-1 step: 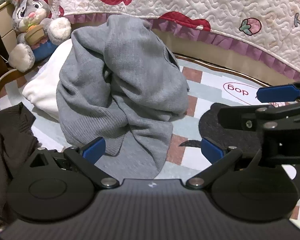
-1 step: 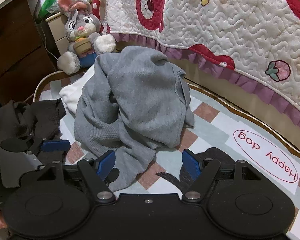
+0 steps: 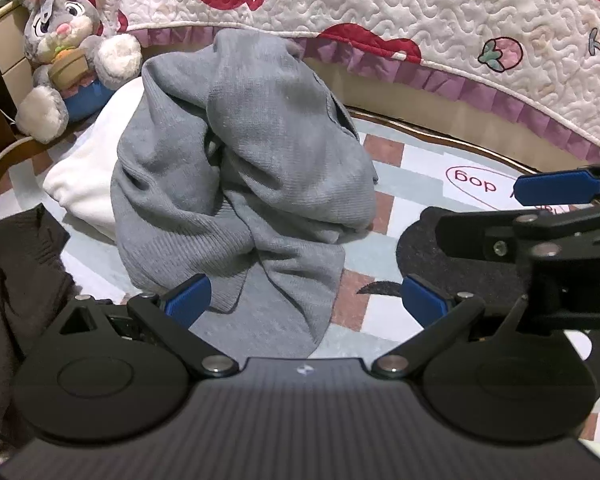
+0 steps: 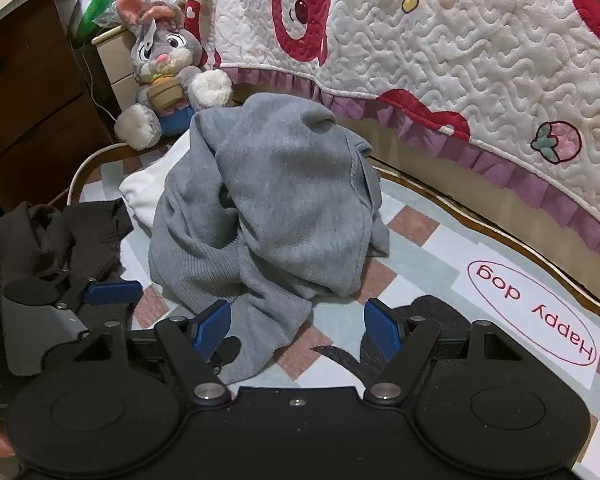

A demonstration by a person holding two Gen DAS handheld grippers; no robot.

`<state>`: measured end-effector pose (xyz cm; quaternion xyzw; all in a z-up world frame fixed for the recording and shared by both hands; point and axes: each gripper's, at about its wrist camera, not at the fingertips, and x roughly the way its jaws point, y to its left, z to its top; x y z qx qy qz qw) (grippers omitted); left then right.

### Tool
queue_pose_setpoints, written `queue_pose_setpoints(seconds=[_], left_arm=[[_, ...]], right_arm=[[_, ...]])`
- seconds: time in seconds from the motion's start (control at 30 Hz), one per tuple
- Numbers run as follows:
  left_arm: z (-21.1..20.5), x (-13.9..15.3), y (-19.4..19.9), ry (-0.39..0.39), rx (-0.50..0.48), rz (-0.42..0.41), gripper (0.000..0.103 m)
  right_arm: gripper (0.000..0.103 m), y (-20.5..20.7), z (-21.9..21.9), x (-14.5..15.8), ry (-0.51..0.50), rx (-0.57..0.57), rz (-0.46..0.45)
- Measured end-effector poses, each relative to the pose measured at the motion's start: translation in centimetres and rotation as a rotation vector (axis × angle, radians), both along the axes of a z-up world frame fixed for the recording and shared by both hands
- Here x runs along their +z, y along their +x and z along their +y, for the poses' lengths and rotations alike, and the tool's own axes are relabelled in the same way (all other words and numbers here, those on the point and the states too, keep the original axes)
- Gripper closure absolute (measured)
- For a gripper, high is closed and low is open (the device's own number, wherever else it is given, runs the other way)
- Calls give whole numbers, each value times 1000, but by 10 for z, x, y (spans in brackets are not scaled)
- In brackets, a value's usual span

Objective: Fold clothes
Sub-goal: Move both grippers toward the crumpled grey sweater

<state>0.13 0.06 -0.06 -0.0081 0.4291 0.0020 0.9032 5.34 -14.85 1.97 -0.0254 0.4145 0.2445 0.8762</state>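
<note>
Grey sweater (image 3: 240, 184) heaped unfolded on checked rug (image 3: 404, 248), draped partly over white pillow (image 3: 80, 176), near quilt (image 3: 420, 20) edge. We note left gripper (image 3: 304, 300) spread wide, empty, low beside sweater hem. Right gripper (image 4: 296, 326) likewise spread, holding nothing. Dark garment (image 4: 60, 232) lies left of sweater. Plush rabbit (image 4: 168, 72) sits behind pile.

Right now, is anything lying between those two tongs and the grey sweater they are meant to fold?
Nothing visible does. The left tongs and right tongs are both open, and the lowest flap of the grey sweater already lies between their fingers. The dark garment sits off to the left, clear of the path.
</note>
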Motion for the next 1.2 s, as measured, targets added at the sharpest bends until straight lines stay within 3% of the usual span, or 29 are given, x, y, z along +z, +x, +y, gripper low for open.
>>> queue_pose_setpoints(seconds=[0.23, 0.53, 0.73, 0.87, 1.2], left_arm=[[4, -3, 8, -37, 26, 70, 1], [16, 3, 2, -50, 39, -2, 1], [22, -6, 6, -51, 75, 16, 1], [26, -11, 8, -66, 82, 25, 1], [30, -9, 7, -109, 82, 29, 2]], right_arm=[[25, -2, 7, 7, -10, 1, -15], [25, -10, -4, -1, 73, 5, -54], [26, -10, -3, 3, 87, 8, -68], [35, -11, -2, 1, 77, 27, -69], [35, -10, -2, 3, 74, 13, -79]])
